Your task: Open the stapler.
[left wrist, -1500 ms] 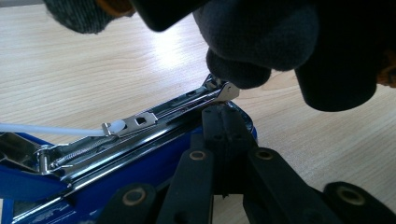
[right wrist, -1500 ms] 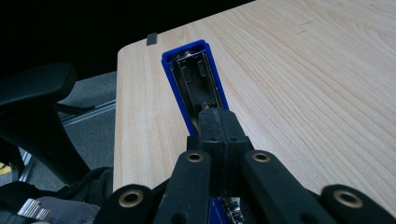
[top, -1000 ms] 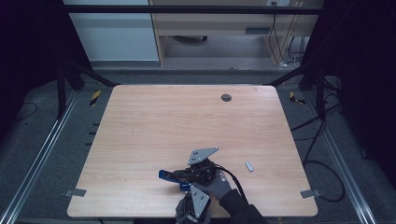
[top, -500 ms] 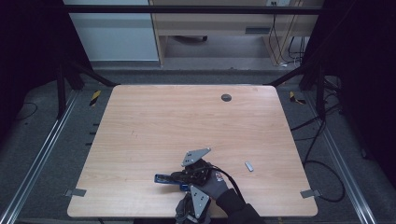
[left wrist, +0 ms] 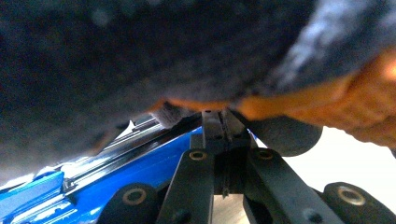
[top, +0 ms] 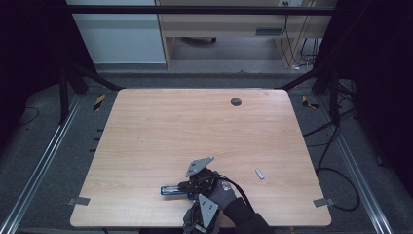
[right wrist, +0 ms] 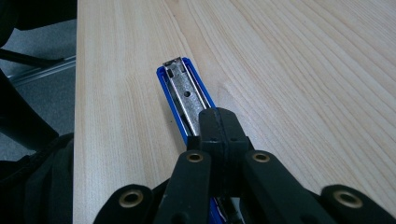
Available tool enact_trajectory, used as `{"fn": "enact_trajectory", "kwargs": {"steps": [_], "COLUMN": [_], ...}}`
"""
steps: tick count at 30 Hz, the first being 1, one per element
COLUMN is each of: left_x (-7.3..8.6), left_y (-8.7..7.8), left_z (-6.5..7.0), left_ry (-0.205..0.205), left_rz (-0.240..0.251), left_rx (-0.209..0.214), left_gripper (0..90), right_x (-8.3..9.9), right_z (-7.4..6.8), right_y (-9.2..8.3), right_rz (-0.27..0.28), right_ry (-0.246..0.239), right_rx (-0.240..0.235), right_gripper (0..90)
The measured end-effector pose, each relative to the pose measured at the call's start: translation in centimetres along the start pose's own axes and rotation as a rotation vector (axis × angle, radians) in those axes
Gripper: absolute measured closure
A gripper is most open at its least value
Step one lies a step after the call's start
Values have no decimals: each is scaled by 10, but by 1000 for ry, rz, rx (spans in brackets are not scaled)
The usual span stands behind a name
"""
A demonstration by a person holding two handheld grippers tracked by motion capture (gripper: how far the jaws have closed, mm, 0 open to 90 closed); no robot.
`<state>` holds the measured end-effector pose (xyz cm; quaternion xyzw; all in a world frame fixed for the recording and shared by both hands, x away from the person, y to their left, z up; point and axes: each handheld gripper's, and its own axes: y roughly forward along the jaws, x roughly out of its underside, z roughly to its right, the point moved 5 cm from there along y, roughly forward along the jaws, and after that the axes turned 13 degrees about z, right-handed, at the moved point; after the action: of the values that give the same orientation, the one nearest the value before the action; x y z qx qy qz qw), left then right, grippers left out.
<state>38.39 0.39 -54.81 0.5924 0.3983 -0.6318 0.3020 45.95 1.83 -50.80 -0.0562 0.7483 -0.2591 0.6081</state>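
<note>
Here, lying near the front edge of the table, long axis running left to right: the blue stapler, its metal magazine showing on top. Reaching leftward along that same axis, from the stapler's right end, and sitting on the magazine: the right gripper, jaws closed tight, though not clearly pinching any part of it. Waiting just below, at the table's edge, and aiming up toward the gloved right hand: the left gripper, jaws likewise closed with nothing between them, blue body passing on the left of its own view. Being the nearer tool already in line, likely leaving the right gripper only to part its jaws and close across the stapler's width. Lying well apart to the right: a small grey piece.
</note>
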Motion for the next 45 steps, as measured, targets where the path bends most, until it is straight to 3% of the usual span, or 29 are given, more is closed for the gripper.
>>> {"fn": "enact_trajectory", "kwargs": {"steps": [6, 12, 20, 24, 32, 39, 42, 45], "left_x": [0, 0, -3, -14, -42, -66, -75, -84], "left_y": [0, 0, -2, -7, -8, -1, 3, 5], "left_z": [-1, -1, -3, -7, -27, -47, -57, -67], "left_ry": [-11, -20, -27, -32, -25, 25, 7, 36], "left_rz": [2, 2, -7, 9, 6, -28, -47, -66], "left_rx": [4, 15, 49, 77, 152, 171, 200, 185], "left_gripper": [900, 878, 818, 779, 695, 652, 645, 635], "right_x": [-2, -5, -10, -11, -10, 0, 5, 12], "right_z": [2, 9, 27, 37, 52, 60, 63, 66], "right_y": [-5, -17, -51, -71, -111, -143, -155, -168], "right_rz": [32, 78, 211, 260, 295, 309, 299, 284], "right_ry": [6, 24, 52, 71, 74, 81, 90, 103], "right_rx": [3, 39, 162, 220, 350, 450, 493, 523], "right_gripper": [900, 900, 860, 824, 749, 702, 690, 680]}}
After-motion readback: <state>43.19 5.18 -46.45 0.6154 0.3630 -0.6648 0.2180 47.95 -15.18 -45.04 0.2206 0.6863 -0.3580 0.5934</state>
